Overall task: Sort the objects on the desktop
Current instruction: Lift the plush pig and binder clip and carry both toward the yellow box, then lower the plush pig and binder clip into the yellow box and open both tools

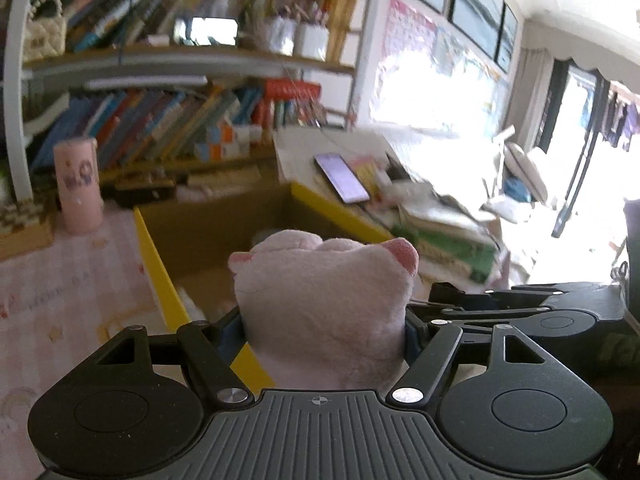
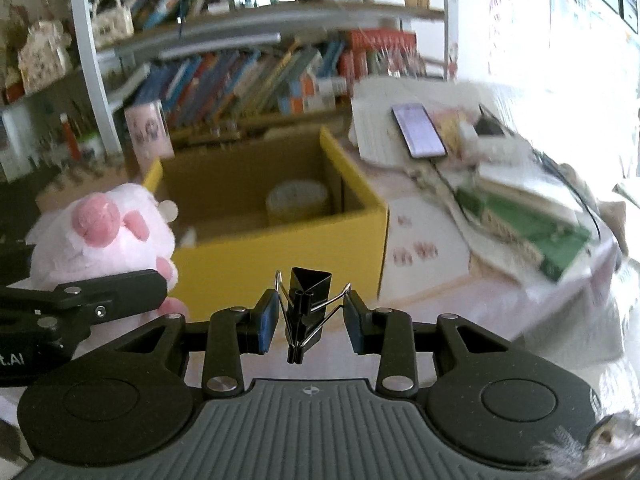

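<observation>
A pink plush toy (image 1: 324, 288) fills the middle of the left wrist view, and my left gripper (image 1: 324, 320) is shut on its body. It hangs over the near left corner of a yellow cardboard box (image 1: 160, 272). In the right wrist view my right gripper (image 2: 312, 320) is shut on a black binder clip (image 2: 306, 296), its pads pressing the spread wire handles. The clip hangs in front of the yellow box (image 2: 280, 256). The plush toy (image 2: 100, 232) shows at the left, with a left gripper finger (image 2: 120, 292) across it. A round pale thing (image 2: 298, 200) lies inside the box.
Right of the box a phone (image 2: 418, 130) lies on papers, beside a slanting stack of books (image 2: 532, 224) with a green cover. A pink cylinder (image 1: 78, 186) stands at the back left. Bookshelves (image 1: 160, 120) rise behind the desk. The desk mat (image 1: 60, 280) is pink.
</observation>
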